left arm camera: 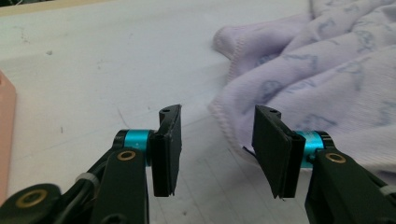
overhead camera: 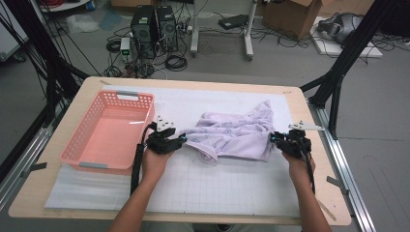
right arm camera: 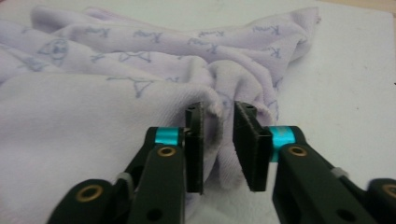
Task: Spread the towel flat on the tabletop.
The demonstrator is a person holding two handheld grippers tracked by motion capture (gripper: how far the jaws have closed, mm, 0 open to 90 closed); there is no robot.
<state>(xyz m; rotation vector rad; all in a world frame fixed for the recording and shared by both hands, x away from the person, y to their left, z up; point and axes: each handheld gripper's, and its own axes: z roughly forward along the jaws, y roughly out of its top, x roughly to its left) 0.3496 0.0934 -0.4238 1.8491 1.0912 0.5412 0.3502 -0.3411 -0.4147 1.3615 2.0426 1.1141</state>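
A light wooden table (overhead camera: 77, 104) with rounded corners carries a white gridded mat (overhead camera: 208, 186), and on the mat's middle lies a crumpled pale lilac cloth (overhead camera: 234, 133), soft knit with a faint blue-grey printed pattern and a stitched hem, bunched into folds and ridges. To its left stands an empty salmon-pink plastic basket (overhead camera: 107, 130), rectangular, with perforated walls and grey handle strips. The left tongs (left arm camera: 217, 149), black flat pads on turquoise collars, stand wide apart at the cloth's left edge, gripping nothing. The right tongs (right arm camera: 218, 147) are narrowly parted with a fold of the cloth's right edge between the pads.
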